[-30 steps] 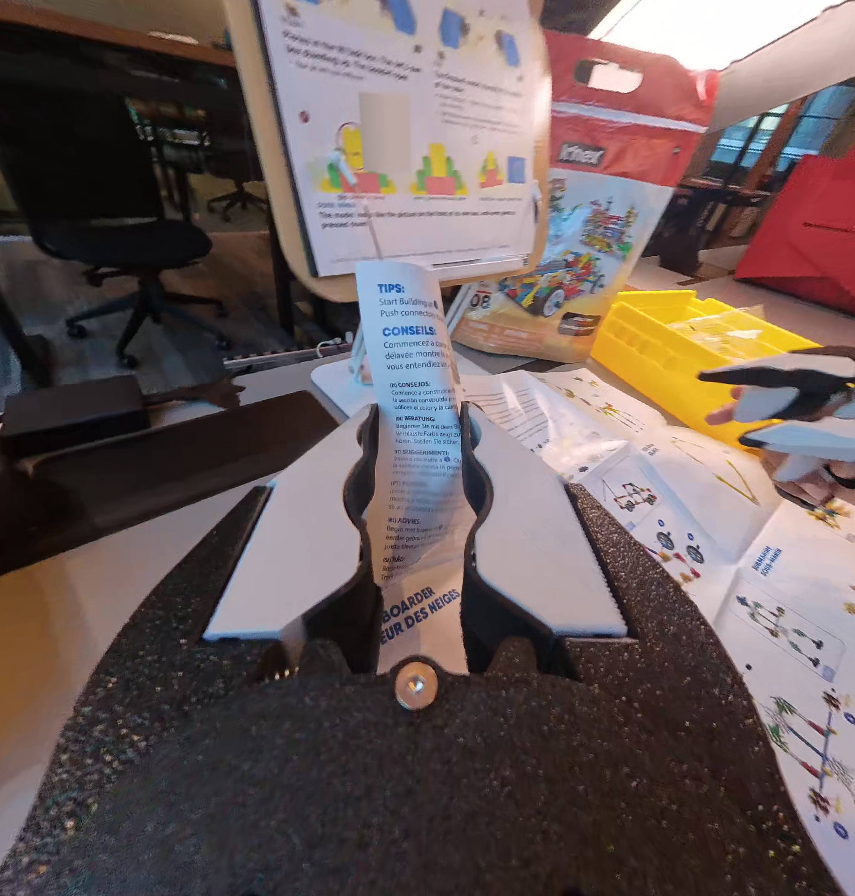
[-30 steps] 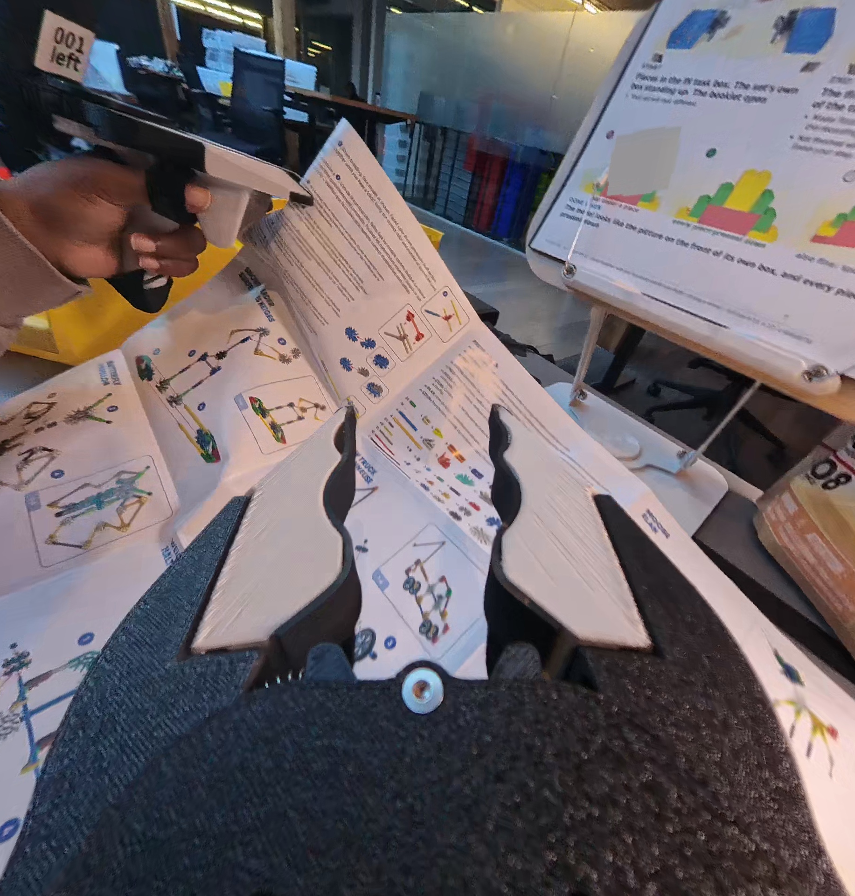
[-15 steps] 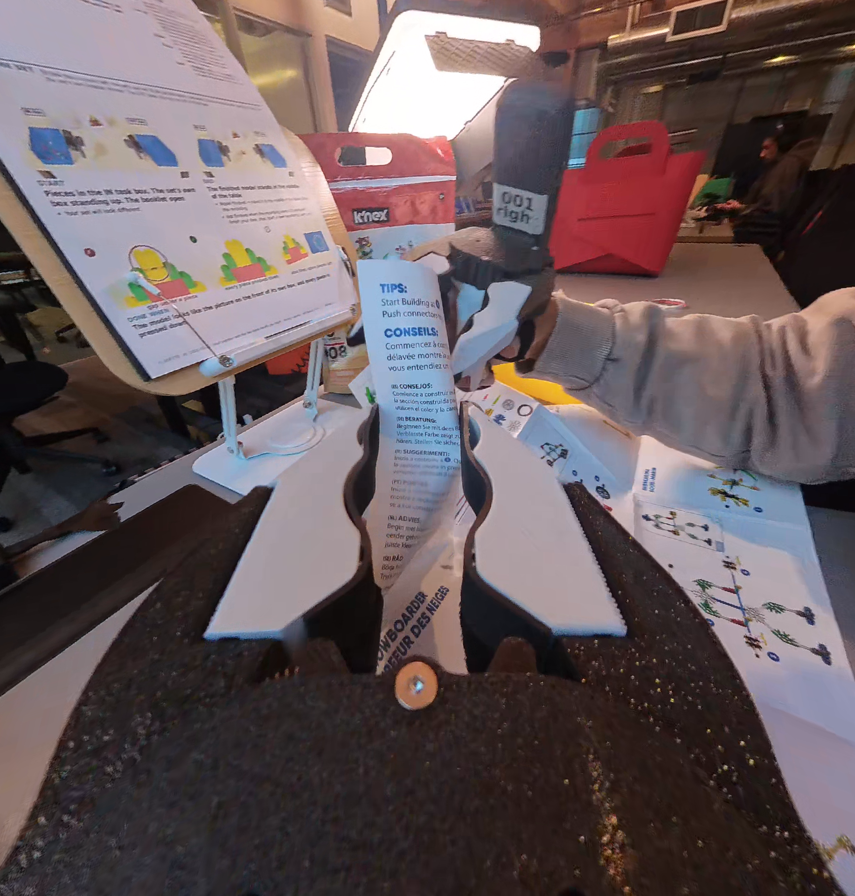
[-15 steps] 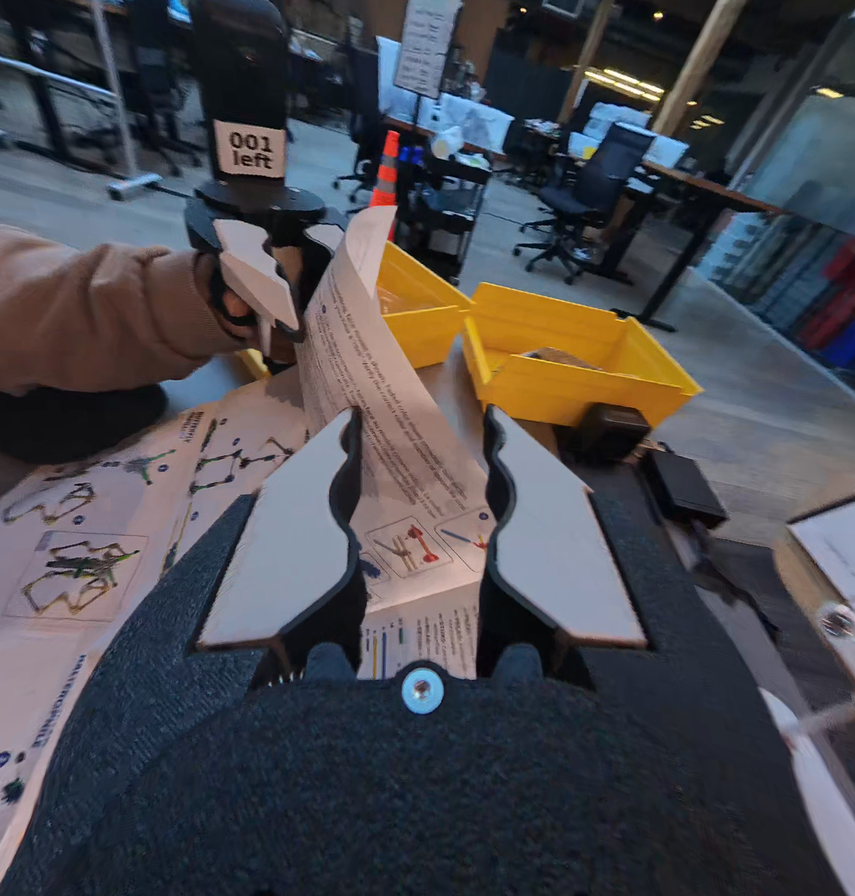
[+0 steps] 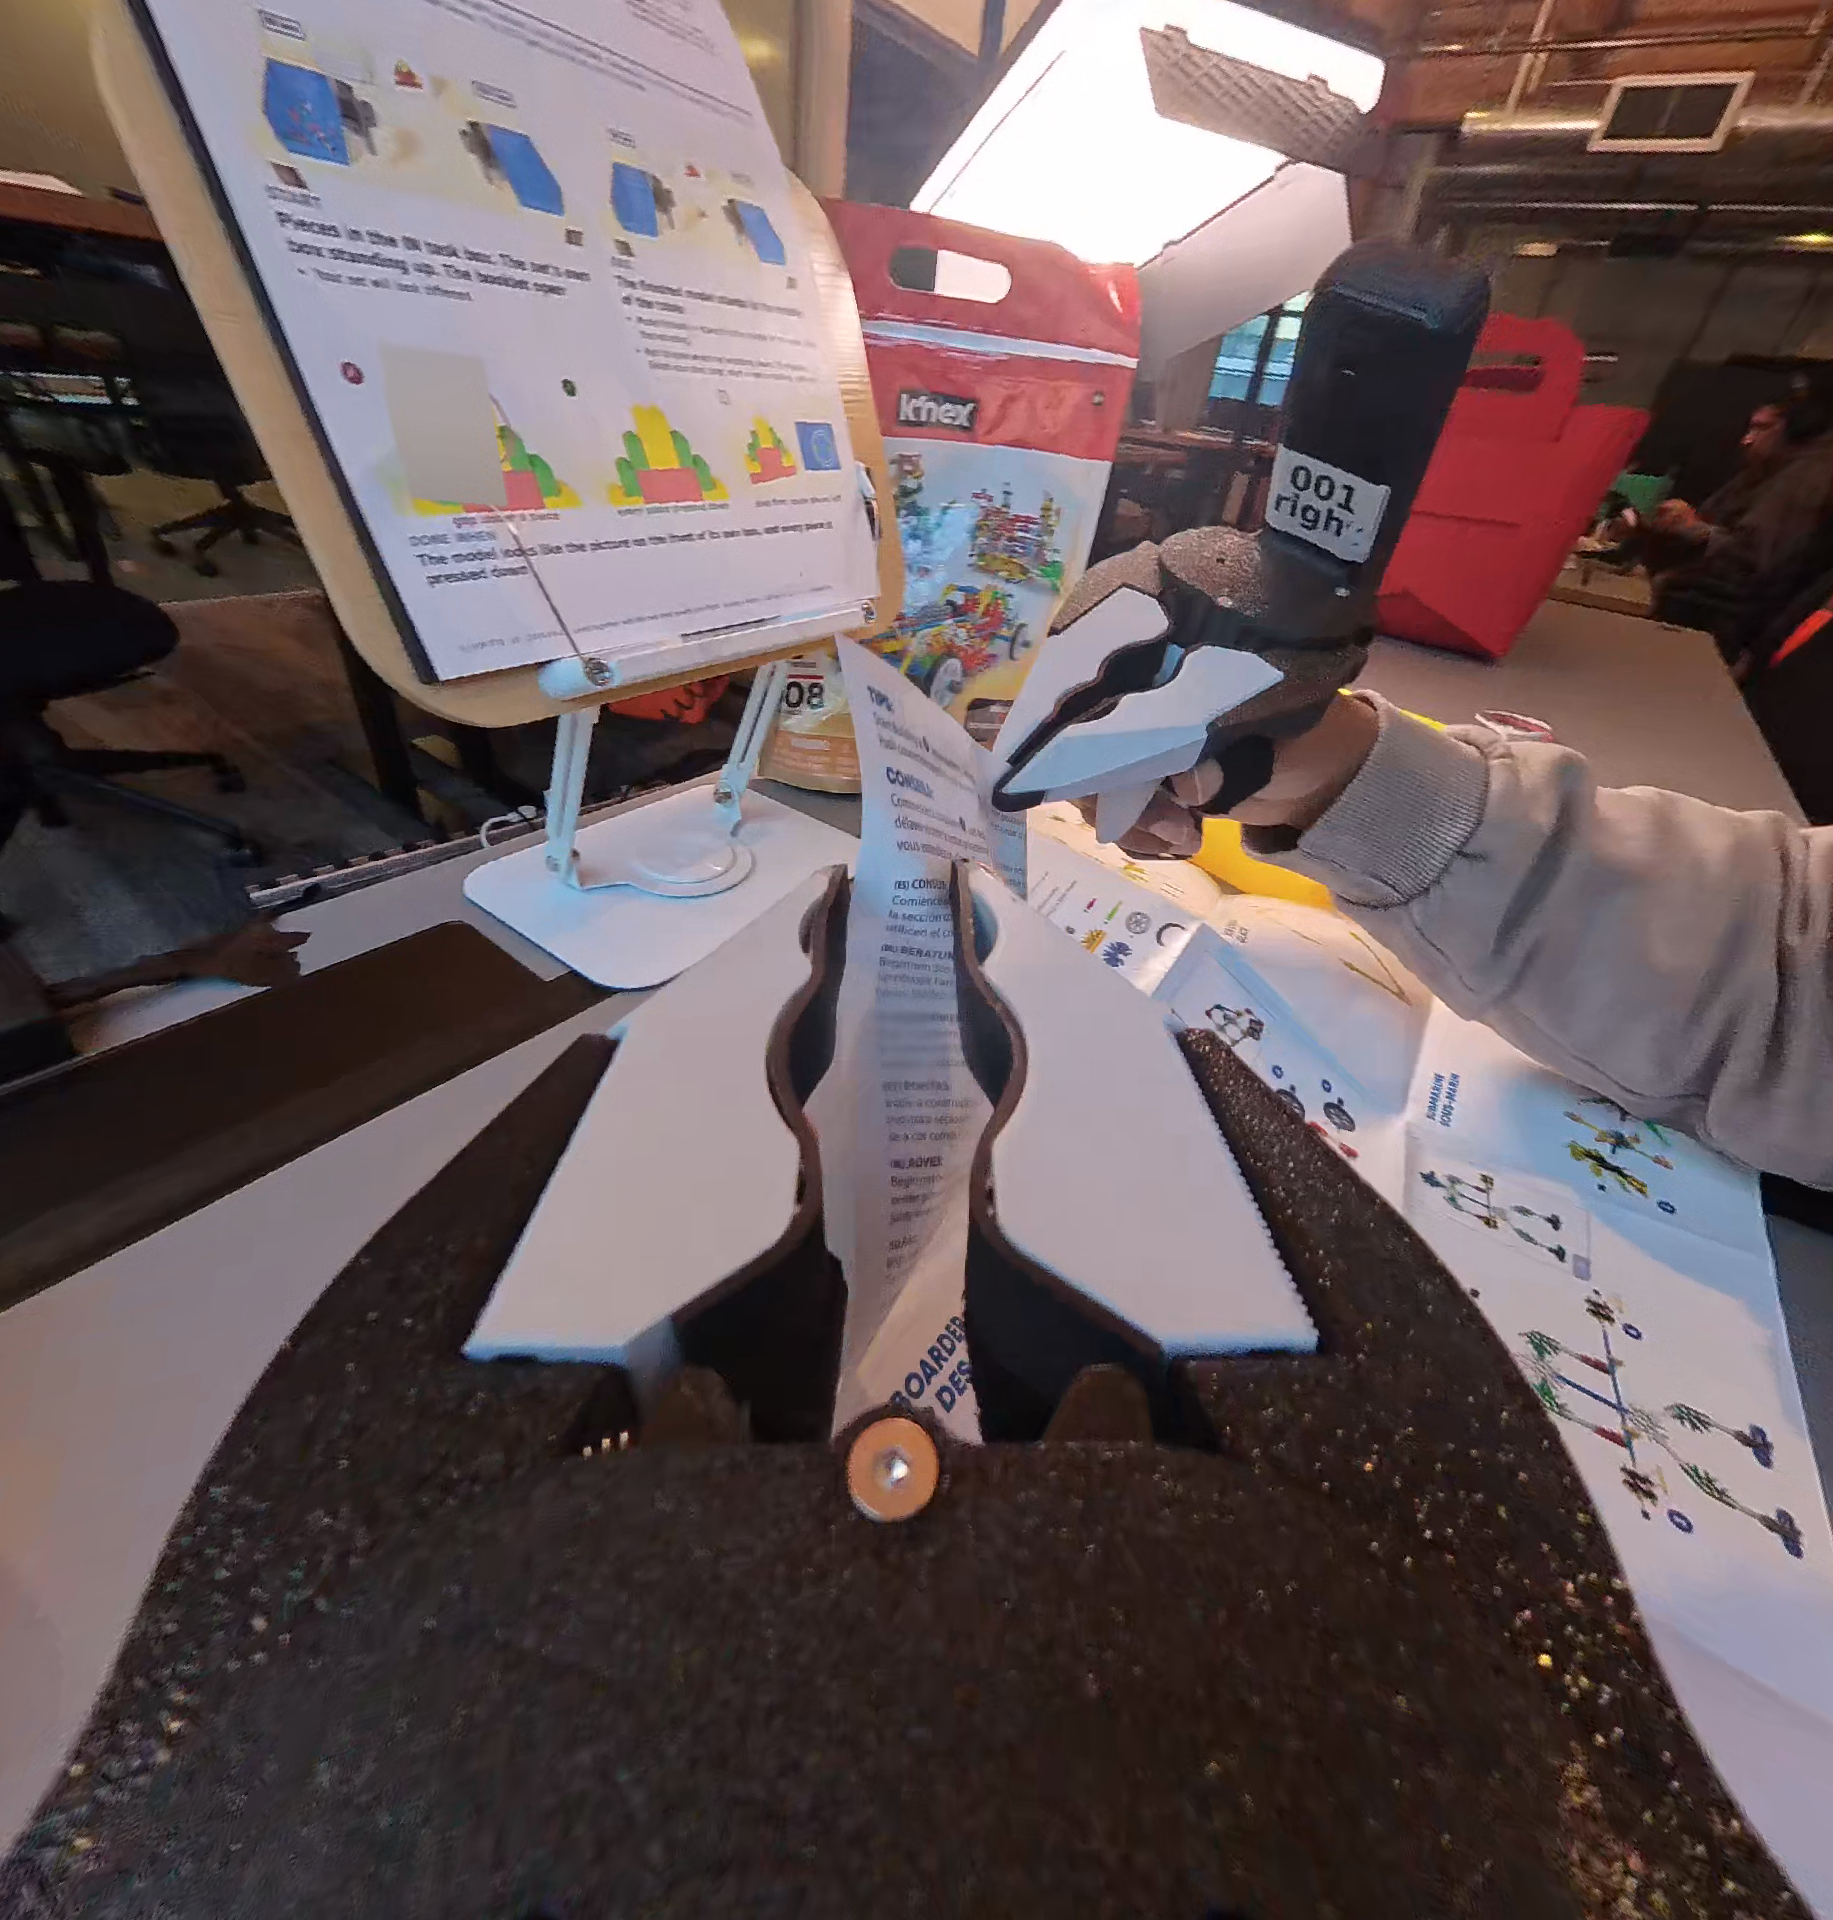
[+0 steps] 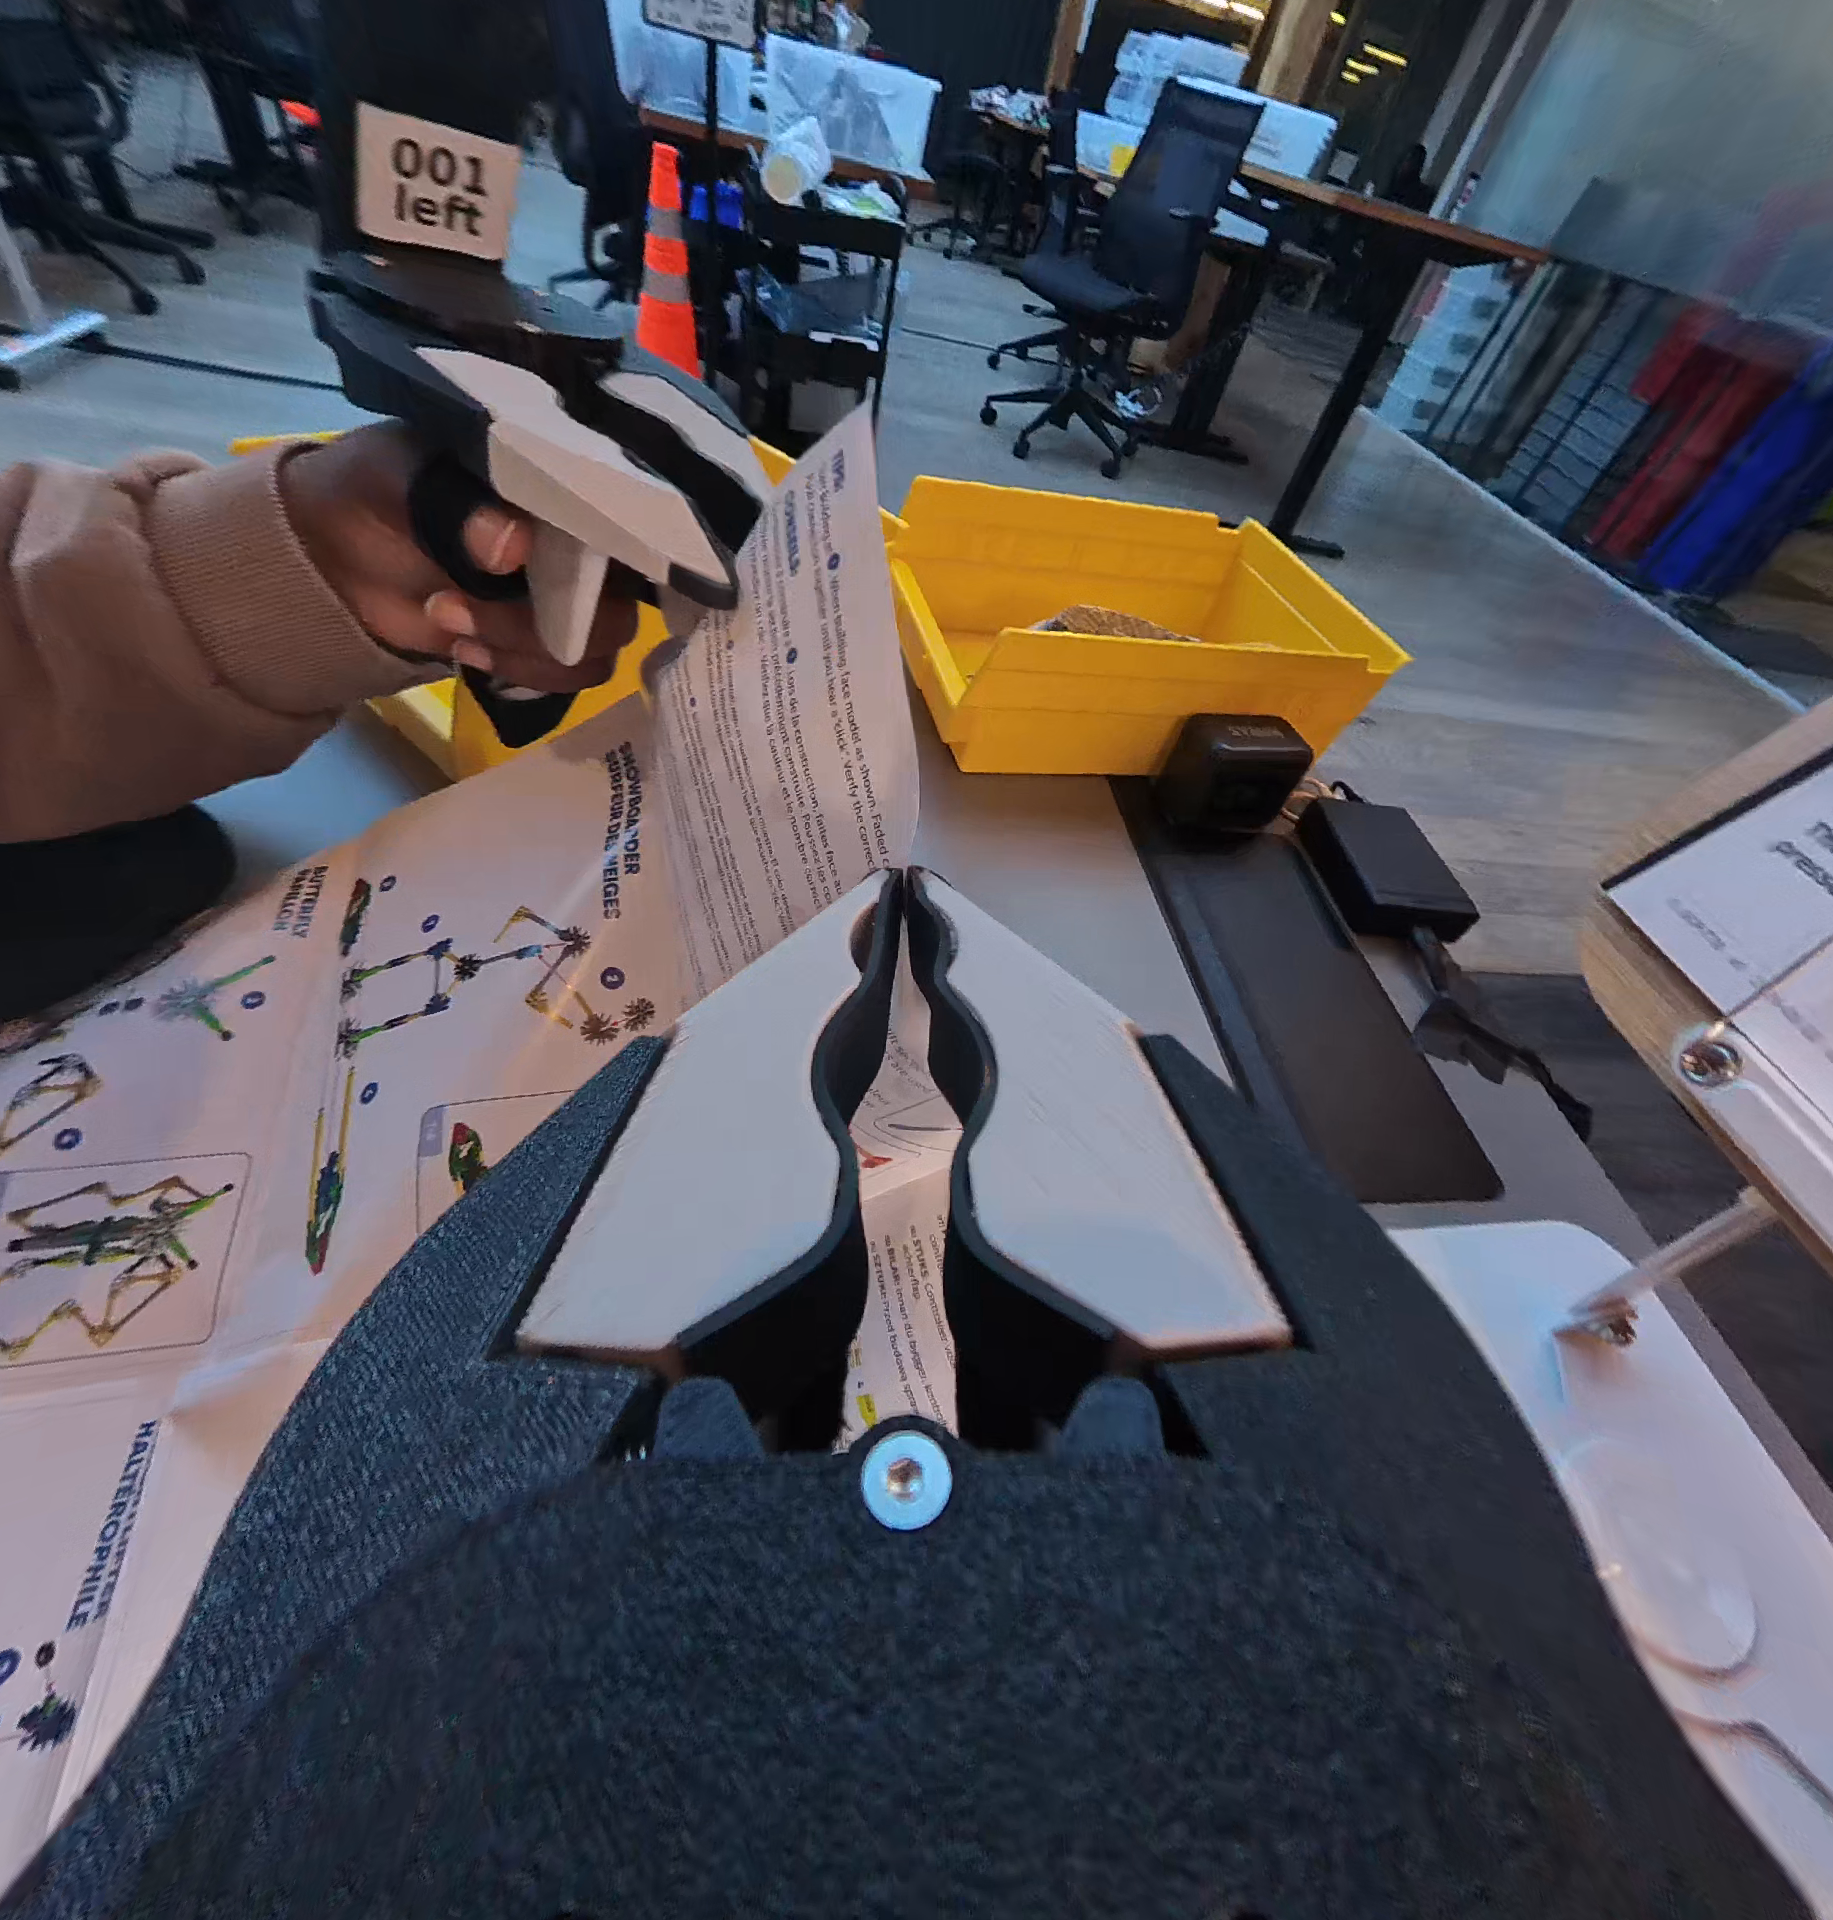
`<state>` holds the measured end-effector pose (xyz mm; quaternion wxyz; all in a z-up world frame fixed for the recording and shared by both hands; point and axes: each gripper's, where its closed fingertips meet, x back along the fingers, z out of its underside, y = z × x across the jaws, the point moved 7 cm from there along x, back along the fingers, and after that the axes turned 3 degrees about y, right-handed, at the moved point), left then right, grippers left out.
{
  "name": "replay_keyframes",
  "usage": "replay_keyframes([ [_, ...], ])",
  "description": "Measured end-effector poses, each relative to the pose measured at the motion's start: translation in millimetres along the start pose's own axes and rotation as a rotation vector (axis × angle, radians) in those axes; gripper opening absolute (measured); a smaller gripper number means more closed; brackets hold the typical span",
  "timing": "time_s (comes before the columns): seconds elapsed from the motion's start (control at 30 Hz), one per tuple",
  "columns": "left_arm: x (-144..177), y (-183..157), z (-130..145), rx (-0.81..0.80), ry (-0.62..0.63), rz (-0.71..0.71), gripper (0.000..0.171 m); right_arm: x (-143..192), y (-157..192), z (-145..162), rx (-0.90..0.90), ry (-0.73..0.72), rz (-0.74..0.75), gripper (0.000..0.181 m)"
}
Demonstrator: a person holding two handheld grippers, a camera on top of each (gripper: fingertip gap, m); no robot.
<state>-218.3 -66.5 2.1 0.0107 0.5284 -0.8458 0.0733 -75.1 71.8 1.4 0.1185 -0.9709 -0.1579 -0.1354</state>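
Instruction sheet (image 5: 917, 1049) pinched by left claw (image 5: 899, 883), right claw (image 6: 904, 883) clamped on its edge

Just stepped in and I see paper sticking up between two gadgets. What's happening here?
A person holds a gripper in each hand, and both are pinching the same big fold-out instruction sheet. The left gripper is shut on a raised flap of it, and the right gripper is shut on that flap's edge. The rest of the sheet lies spread on the table. Nearby stand a document stand with a printed page, a red-topped toy bag and yellow bins.
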Motion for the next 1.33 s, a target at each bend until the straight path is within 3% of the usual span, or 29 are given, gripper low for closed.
replay_keyframes([
  [0.07, 4.1, 4.7, 0.2, 0.022, -0.022, -0.064, 0.001, -4.1, -4.6, 5.5, -0.037, 0.014, 0.063, 0.000],
  [0.4, 11.7, 12.6, 16.4, 0.017, -0.063, -0.139, 0.000, -15.9, 8.6, 10.8, -0.127, -0.006, 0.245, 0.001],
  [0.53, 12.0, 14.1, 19.2, 0.000, -0.080, -0.158, 0.000, -10.3, 12.8, 7.6, -0.148, -0.045, 0.405, 0.028],
  [0.63, 12.8, 16.6, 21.9, -0.007, -0.085, -0.174, 0.000, -10.8, 29.9, -4.4, -0.110, -0.078, 0.460, 0.035],
  [0.73, 13.6, 18.5, 23.8, -0.012, -0.100, -0.180, 0.000, -19.5, 52.7, -13.0, -0.116, -0.100, 0.451, 0.030],
  [0.9, 15.2, 20.6, 26.5, -0.028, -0.117, -0.183, 0.000, -27.3, 71.8, -14.1, -0.114, -0.130, 0.479, 0.005],
  [1.33, 15.4, 20.2, 27.8, -0.069, -0.125, -0.200, 0.000, -30.9, 65.2, -4.5, -0.111, -0.167, 0.464, 0.007],
])
